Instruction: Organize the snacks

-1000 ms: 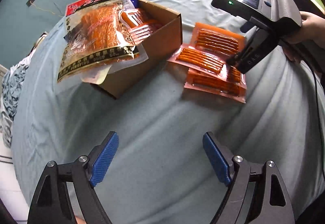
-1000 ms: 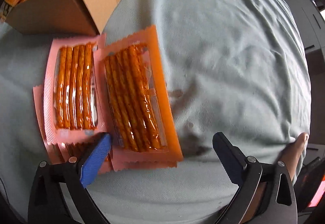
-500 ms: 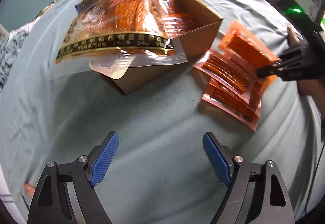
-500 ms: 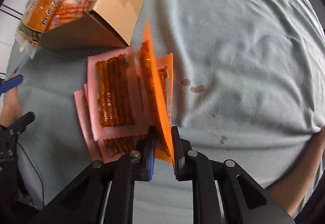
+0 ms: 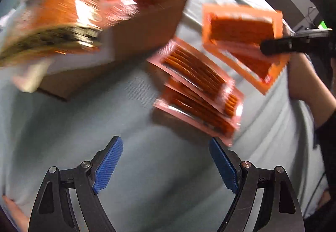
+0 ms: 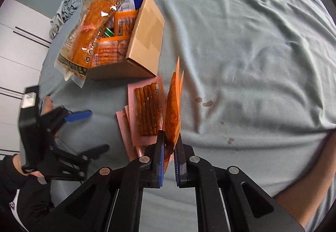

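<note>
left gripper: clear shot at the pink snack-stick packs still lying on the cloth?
Probably yes. The left gripper is open and empty, with the pink snack-stick packs just ahead on bare cloth. The right gripper has its orange packet raised off them.

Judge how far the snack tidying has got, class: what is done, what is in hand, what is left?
Done: the cardboard box already holds a large snack bag and smaller packs. In hand: the right gripper pinches an orange packet, lifted on edge. Left: pink packets lie stacked on the cloth; the left gripper is open and empty.
</note>
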Available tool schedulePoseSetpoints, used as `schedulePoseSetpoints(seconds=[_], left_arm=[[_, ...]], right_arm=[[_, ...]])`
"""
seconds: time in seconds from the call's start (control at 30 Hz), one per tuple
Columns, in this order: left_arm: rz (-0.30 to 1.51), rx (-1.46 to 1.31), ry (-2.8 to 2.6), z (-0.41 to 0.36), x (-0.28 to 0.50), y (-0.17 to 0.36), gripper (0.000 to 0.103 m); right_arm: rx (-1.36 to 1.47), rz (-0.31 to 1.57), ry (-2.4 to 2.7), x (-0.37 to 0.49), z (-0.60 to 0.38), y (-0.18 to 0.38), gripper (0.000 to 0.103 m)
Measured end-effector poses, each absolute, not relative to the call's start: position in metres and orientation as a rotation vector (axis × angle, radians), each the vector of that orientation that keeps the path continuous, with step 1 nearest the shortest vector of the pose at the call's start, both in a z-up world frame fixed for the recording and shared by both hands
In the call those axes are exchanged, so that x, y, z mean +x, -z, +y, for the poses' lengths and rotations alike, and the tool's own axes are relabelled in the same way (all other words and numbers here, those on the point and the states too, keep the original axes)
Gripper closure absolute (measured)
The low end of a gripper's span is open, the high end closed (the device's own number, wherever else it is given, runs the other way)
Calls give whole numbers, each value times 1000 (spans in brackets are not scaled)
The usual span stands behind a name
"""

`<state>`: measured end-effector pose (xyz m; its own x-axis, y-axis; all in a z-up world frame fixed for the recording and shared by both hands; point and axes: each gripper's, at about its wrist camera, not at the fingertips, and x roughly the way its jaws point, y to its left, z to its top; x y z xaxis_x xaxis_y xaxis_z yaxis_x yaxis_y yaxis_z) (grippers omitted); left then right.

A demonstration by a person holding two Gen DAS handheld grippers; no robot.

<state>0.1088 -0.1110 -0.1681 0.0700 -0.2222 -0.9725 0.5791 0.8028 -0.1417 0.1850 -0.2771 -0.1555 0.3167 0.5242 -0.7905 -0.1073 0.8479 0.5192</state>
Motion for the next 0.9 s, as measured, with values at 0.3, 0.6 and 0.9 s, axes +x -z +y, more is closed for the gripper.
schedulePoseSetpoints(seconds=[0.3,0.6,0.9], left_arm=[[1448,207,563,-138,124,197,16],[1448,52,650,-131,118,194,97],[1401,-60,832,-119,84,150,103]], right_arm=[[493,1099,-457,166,-296,133,97],[491,1043,-461,144,-305,111,97],[500,1007,-445,146,-296,89,97]])
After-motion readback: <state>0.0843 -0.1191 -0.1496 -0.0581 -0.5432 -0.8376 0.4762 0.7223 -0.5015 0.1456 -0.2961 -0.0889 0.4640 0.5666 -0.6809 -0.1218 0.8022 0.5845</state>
